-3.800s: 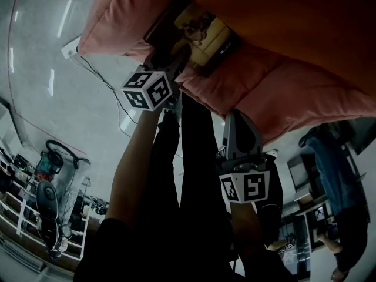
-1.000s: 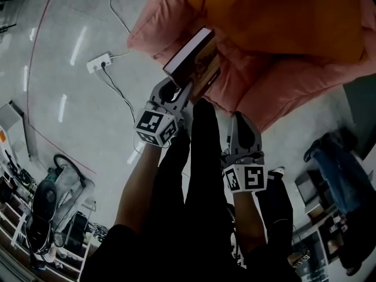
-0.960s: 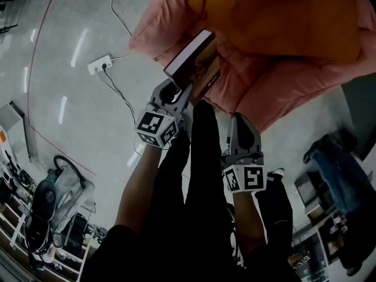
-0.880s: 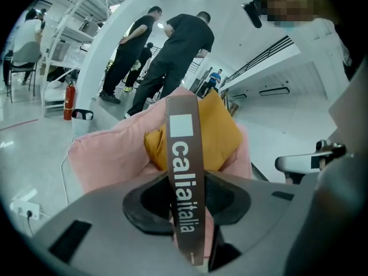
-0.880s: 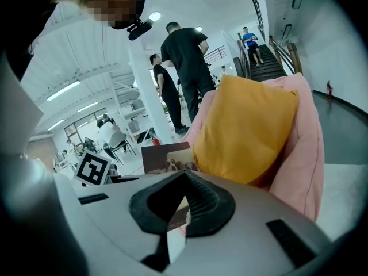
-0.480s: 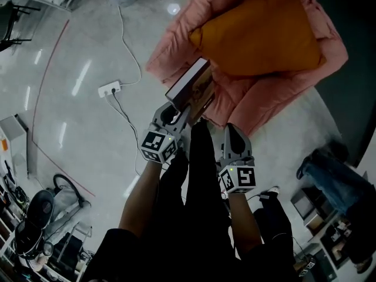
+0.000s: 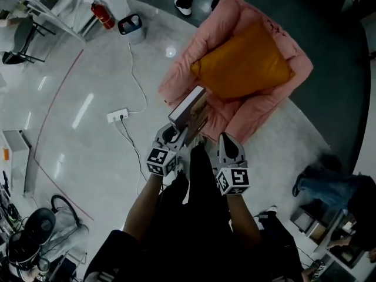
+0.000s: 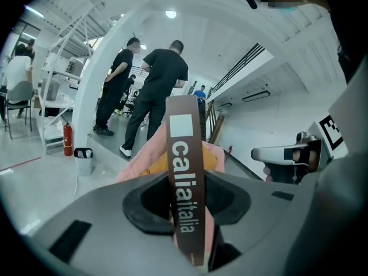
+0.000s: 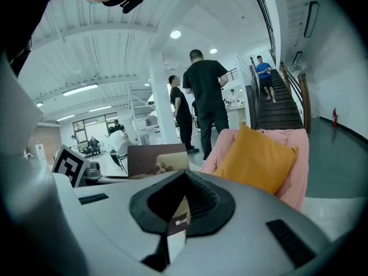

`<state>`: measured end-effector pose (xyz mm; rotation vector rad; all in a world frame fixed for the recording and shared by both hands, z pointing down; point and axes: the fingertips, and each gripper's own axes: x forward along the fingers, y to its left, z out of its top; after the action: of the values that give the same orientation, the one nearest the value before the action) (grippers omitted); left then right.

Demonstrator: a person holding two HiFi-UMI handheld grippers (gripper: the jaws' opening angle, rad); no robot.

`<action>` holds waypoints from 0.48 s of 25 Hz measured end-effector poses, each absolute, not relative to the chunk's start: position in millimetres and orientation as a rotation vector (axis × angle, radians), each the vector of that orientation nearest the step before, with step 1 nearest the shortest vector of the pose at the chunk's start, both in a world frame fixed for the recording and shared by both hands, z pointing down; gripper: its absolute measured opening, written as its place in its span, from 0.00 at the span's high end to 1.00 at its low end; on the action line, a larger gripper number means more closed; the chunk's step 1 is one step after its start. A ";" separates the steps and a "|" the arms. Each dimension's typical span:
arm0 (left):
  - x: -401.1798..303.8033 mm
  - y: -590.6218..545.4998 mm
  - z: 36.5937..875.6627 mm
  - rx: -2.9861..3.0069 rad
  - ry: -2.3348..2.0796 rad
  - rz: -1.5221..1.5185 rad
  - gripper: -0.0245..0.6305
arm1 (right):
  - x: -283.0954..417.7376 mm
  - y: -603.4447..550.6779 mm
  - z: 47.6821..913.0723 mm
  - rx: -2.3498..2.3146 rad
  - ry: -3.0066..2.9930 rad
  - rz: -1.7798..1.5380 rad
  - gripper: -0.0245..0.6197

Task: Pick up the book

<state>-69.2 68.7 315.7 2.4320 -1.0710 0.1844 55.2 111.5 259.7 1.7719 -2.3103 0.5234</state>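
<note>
Glossy grey floor (image 7: 70, 157); pink armchair (image 7: 202, 46); book (image 7: 187, 106)

Left tool (image 7: 177, 135) clamped, right tool (image 7: 227, 140) clamped alongside, forearms outstretched, roughly parallel

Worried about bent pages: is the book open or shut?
Shut: the book shows one closed block of pages in the head view, gripped at the spine by the left claw.

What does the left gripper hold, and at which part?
The left gripper holds the book at the near end of its spine, one jaw on each cover.
</note>
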 end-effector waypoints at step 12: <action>-121.3 134.2 224.4 2.487 -1.111 0.107 0.75 | 24.2 181.1 183.5 1.879 -2.326 0.456 0.96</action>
<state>-121.3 134.2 224.4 2.4869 -1.1108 0.1065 24.2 181.1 183.5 1.8786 -2.3260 0.4563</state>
